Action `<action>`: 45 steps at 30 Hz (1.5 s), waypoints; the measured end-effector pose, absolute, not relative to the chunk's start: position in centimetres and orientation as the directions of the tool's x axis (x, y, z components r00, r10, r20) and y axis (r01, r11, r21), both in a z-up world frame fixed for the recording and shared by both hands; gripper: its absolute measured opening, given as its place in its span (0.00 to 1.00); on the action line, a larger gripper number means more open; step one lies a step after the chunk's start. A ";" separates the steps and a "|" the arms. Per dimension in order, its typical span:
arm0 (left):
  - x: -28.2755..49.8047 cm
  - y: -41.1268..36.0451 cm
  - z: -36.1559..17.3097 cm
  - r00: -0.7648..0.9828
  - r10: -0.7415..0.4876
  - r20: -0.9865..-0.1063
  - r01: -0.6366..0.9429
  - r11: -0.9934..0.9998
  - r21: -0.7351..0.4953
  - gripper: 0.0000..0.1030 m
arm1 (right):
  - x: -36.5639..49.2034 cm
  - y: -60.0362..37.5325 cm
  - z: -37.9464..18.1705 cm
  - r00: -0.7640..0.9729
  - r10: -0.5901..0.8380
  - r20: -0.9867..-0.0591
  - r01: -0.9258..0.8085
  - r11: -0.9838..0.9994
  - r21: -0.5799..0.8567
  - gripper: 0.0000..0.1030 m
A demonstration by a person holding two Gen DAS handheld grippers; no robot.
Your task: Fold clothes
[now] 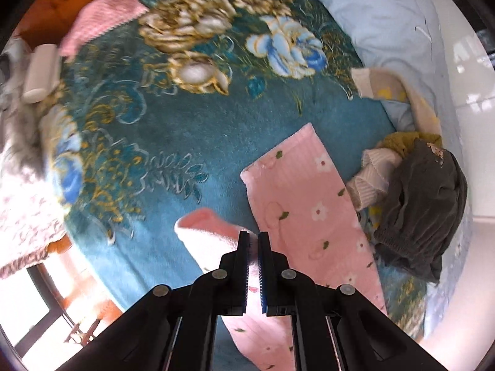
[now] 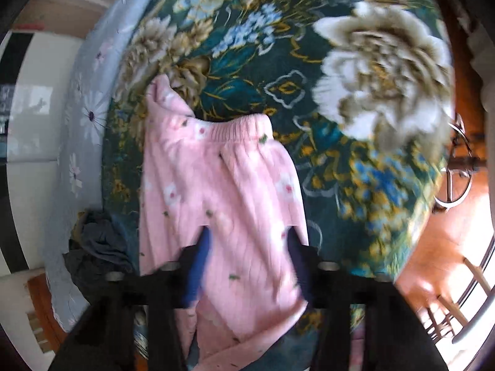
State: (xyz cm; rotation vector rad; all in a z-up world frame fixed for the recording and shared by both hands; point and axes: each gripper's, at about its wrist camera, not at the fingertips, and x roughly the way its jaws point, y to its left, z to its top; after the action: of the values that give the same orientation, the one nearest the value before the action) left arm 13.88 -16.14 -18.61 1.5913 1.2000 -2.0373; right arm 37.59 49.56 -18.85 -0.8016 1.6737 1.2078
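Left tongs [image 1: 253, 238] nearly closed, pinching cloth; right tongs [image 2: 249, 241] spread wide

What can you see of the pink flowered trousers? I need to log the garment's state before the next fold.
The pink flowered trousers look like soft ribbed fleece, printed with white blossoms and green leaves. A gathered elastic waistband shows. One leg lies flat on the teal floral blanket. The left gripper is shut on a fold of the fabric. The right gripper stands open, fabric between its fingers. The image is blurred.
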 end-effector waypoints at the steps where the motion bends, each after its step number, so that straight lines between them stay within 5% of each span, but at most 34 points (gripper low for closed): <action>1: 14.0 -15.4 -18.0 -0.345 0.231 -0.910 0.676 -0.611 -0.411 0.06 | 37.6 50.4 -19.8 -0.387 -0.023 -0.922 -0.885 0.290 0.365 0.14; 6: 14.4 -13.0 -15.3 -0.340 0.138 -0.930 0.716 -0.604 -0.351 0.06 | 38.5 53.4 -24.7 -0.384 -0.110 -0.917 -0.902 0.260 0.346 0.10; 9: 14.4 -12.1 -14.0 -0.334 0.098 -0.937 0.720 -0.615 -0.321 0.06 | 39.0 53.7 -27.3 -0.389 -0.165 -0.906 -0.902 0.270 0.338 0.48; 15: 14.8 -11.2 -12.5 -0.325 0.061 -0.944 0.730 -0.618 -0.291 0.06 | 39.6 53.5 -30.0 -0.376 -0.168 -0.911 -0.895 0.321 0.311 0.49; 17: 15.0 -11.0 -12.3 -0.329 0.060 -0.942 0.732 -0.614 -0.295 0.06 | 39.0 53.4 -30.1 -0.377 -0.170 -0.911 -0.896 0.315 0.312 0.44; 19: 15.2 -11.1 -12.2 -0.333 0.062 -0.941 0.735 -0.609 -0.300 0.06 | 38.2 53.4 -29.9 -0.379 -0.176 -0.909 -0.900 0.300 0.317 0.06; 32: 15.5 -16.6 -9.2 -0.514 0.153 -0.844 0.668 -0.546 -0.506 0.05 | 44.4 52.5 -13.7 -0.377 0.161 -0.912 -0.860 0.304 0.409 0.03; 45: 17.4 -20.2 -13.8 -0.461 0.228 -0.858 0.775 -0.367 -0.514 0.05 | 41.7 54.8 -10.9 -0.291 0.120 -0.949 -0.885 0.343 0.314 0.03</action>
State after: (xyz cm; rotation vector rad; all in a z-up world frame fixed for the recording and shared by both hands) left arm 17.36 -20.24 -13.84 1.3338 1.4650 -1.8827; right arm 41.70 54.83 -10.90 -0.7211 1.5327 1.1738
